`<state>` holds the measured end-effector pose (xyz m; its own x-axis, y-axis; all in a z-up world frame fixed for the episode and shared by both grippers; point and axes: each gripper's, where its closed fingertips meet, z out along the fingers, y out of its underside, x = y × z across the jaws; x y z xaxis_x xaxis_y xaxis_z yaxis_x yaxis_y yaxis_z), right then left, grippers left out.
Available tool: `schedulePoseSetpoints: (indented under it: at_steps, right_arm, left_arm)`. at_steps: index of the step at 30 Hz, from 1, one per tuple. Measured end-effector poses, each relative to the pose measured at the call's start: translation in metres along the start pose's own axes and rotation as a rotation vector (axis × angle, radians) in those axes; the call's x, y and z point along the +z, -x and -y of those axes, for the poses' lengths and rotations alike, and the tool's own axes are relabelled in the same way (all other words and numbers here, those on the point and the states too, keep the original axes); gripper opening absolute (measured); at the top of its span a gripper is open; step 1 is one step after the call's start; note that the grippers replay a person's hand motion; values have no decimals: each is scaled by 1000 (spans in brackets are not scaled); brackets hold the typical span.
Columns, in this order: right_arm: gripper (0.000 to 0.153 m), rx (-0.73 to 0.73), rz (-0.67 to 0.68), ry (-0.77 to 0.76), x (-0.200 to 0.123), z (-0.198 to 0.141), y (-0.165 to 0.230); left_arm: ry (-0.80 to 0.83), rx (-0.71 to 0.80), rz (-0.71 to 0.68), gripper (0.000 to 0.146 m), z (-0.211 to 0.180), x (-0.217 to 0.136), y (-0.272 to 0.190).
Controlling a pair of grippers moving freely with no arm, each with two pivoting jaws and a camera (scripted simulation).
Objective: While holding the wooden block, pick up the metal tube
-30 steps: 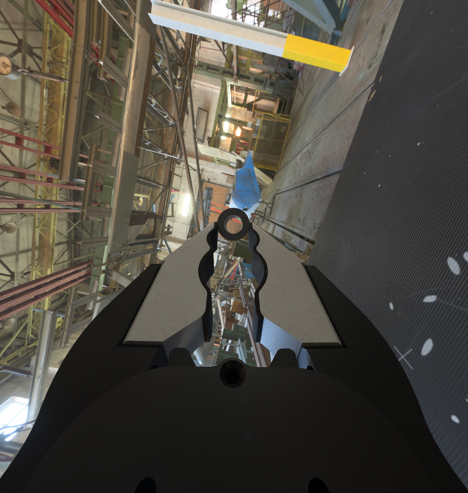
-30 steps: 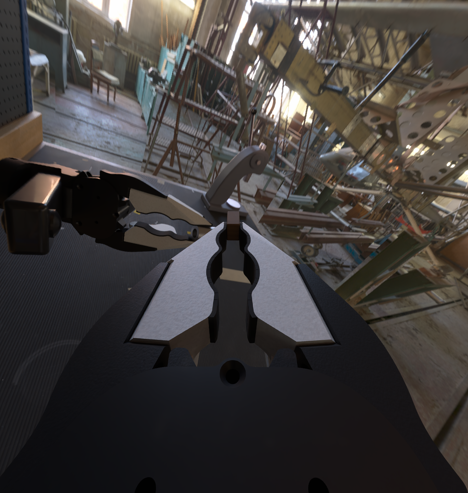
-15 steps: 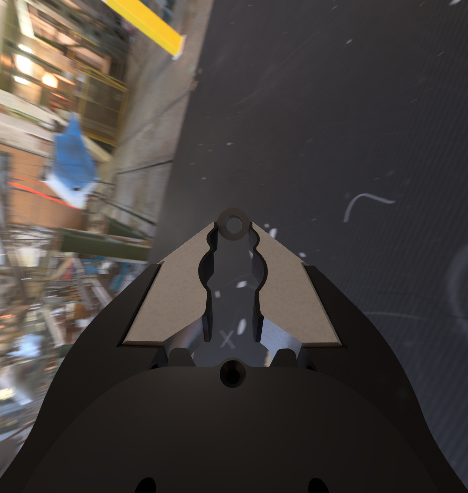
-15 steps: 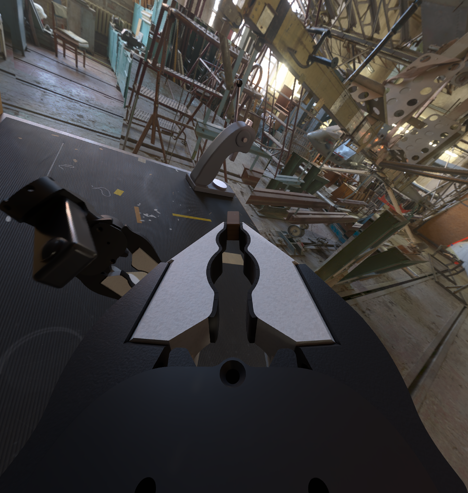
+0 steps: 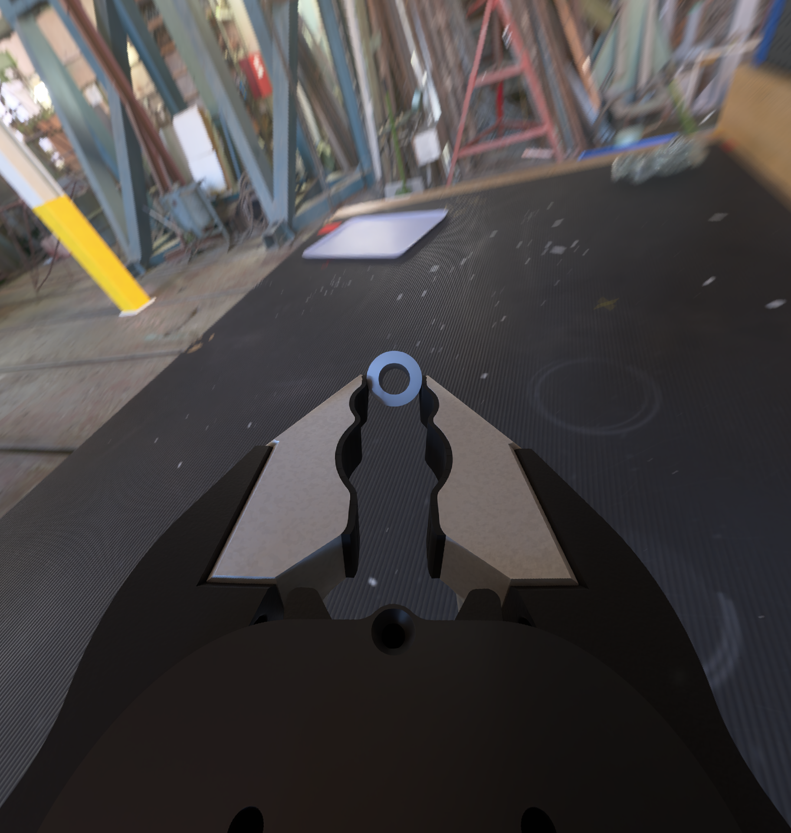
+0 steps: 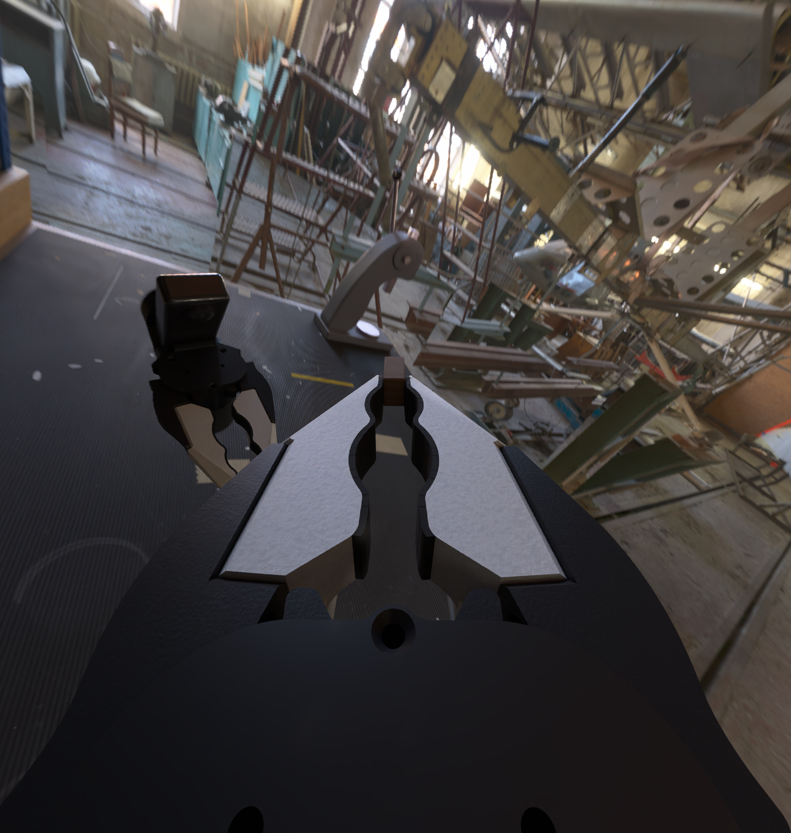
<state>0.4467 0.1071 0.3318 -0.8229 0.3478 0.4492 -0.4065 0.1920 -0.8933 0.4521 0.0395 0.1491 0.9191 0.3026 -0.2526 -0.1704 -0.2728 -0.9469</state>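
Left cam: my left claw [image 5: 394, 383] is pinching the metal tube [image 5: 394, 378] right at the fingertips, ring end facing me, over the dark mat [image 5: 565, 496]. A flat grey tray [image 5: 375, 236] sits farther off.

Right cam: my right claw [image 6: 393, 383] is clamped on the wooden block [image 6: 393, 381] at the tips. The left claw shows off to the left, pointing down, near a grey stand [image 6: 366, 293].

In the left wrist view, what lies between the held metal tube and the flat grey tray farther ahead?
Only bare dark mat with pale specks lies between the metal tube and the grey tray.
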Motion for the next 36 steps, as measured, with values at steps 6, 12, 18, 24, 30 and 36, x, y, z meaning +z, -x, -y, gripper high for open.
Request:
schedulePoseSetpoints:
  at_steps: [6,12,18,24,30,36]
  right_arm:
    - [7,-26,23,-56,-24,9,4]
    - [7,-81,85,-52,-29,9,17]
    - [7,-116,95,-33,-30,7,21]
    - [8,-45,76,-9,-22,-5,8]
    - [7,-16,62,38,-12,-18,1]
    - [8,-17,61,61,-7,-23,1]
  left_arm:
    - [-195,-56,-157,22,30,-15,-16]
    - [-279,-67,-230,22,45,-23,-26]
    - [-169,10,-113,22,32,-16,-14]
    - [113,464,400,22,15,-25,28]
    - [336,363,271,22,-36,0,20]
    - [398,140,173,22,-59,10,16]
